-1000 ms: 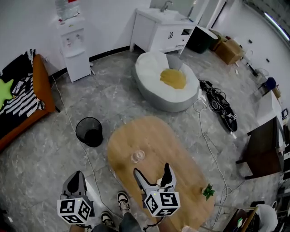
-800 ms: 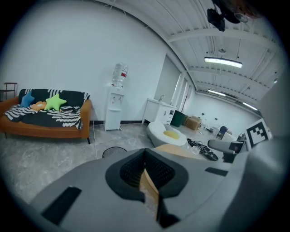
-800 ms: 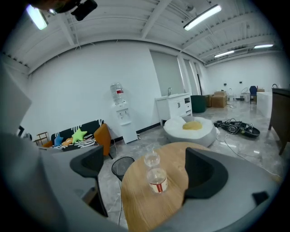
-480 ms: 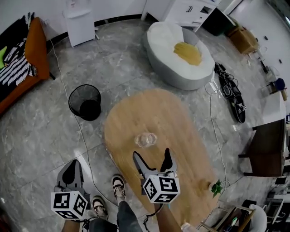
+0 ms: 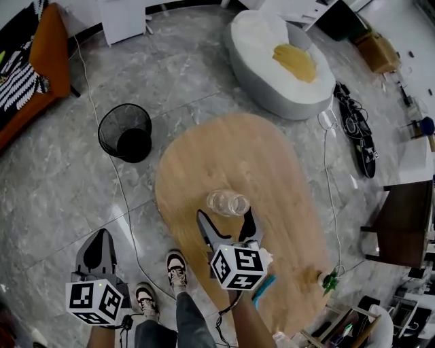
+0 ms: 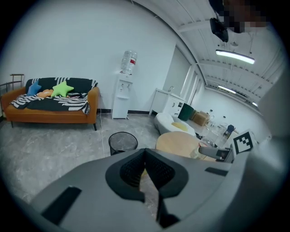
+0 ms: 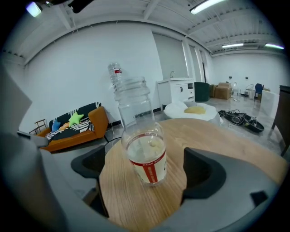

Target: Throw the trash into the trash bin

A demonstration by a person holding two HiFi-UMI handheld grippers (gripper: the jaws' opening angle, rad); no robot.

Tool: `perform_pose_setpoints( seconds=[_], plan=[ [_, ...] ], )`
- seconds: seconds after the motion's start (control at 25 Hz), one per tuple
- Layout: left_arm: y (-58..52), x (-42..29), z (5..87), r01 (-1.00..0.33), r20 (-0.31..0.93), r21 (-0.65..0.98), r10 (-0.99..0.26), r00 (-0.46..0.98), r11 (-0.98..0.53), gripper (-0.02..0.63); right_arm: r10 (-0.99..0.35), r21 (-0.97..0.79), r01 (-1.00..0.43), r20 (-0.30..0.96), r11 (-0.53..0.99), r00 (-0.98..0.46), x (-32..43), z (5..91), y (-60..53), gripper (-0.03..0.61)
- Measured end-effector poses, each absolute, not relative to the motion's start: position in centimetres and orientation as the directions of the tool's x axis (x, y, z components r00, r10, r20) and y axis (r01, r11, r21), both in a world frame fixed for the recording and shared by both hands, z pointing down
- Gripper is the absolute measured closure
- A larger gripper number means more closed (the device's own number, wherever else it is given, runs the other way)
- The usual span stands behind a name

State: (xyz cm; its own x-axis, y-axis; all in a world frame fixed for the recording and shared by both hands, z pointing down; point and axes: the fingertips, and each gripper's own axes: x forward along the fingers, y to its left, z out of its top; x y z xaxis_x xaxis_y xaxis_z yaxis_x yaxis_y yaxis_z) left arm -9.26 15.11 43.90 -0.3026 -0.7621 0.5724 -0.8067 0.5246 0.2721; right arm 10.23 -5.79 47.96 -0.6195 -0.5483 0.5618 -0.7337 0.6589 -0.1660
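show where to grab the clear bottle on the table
Take the bottle by its wide labelled body, below the narrow neck. It stands upright on the table, so come in level from the near edge, where the open right gripper faces it.

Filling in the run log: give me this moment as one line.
phase: pre-grasp | right gripper: open, bottle at its tips, ungripped | left gripper: shut, empty | trash bin: on floor beside table

In the head view, the orange sofa [image 5: 54,54] is cut by the left edge and the water dispenser [image 5: 126,20] by the top edge. In the left gripper view, the left gripper [image 6: 145,156] hides the base of the mesh trash bin [image 6: 122,141]. The print on the red label of the bottle [image 7: 142,149] is too small to read.
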Motion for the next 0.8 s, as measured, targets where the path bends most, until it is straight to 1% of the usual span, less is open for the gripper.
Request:
perform_pose_setpoints(
  seconds=[0.08,0.24,0.8],
  plan=[
    [14.8,-9.6,44.1,-0.805,0.572,0.269,-0.760,-0.308,0.529,0.623,-0.551,-0.157,-0.737,0.567,0.657,-0.612,10.0,48.4,-6.0,0.044],
    [14.4,-10.0,44.5,-0.803,0.576,0.270,-0.758,-0.308,0.531,0.623,-0.549,-0.159,-0.739,0.572,0.655,-0.609,9.6,48.6,-6.4,0.059],
    [14.7,-10.6,45.6,-0.791,0.588,0.269,-0.744,-0.317,0.549,0.623,-0.577,-0.116,-0.760,0.581,0.639,-0.574,9.2,48.7,-7.3,0.246]
  ],
)
